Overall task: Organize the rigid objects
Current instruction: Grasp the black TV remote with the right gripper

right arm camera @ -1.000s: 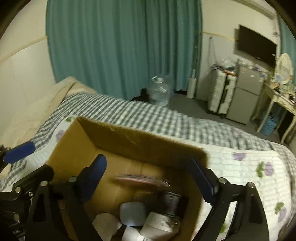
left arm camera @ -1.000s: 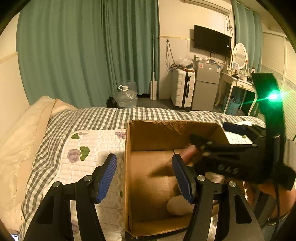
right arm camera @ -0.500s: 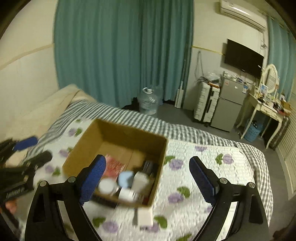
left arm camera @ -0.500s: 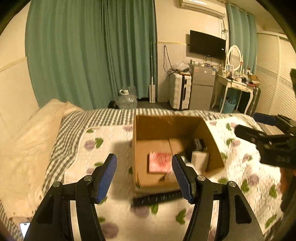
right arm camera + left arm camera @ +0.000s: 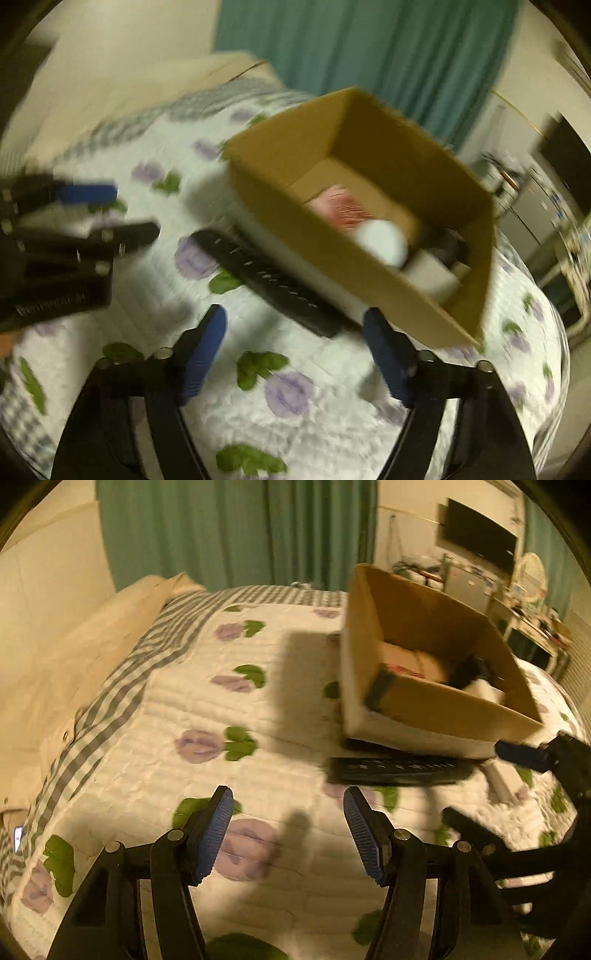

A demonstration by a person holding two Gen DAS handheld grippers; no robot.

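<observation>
Listing by size: bed (image 5: 258, 709), quilted, carrying everything; cardboard box (image 5: 369, 206), collecting pink packet (image 5: 340, 206) and white items; black remote (image 5: 266, 280), beside box, likely next; left gripper (image 5: 288, 834) and right gripper (image 5: 291, 354), both spread, empty.

Two wrist cameras above the bed (image 5: 155, 716)

Each looks forward and down along its own tongs; both share the cardboard box (image 5: 439, 701) (image 5: 321, 243) and dark bar (image 5: 399, 771) (image 5: 266, 277), seen from near.
</observation>
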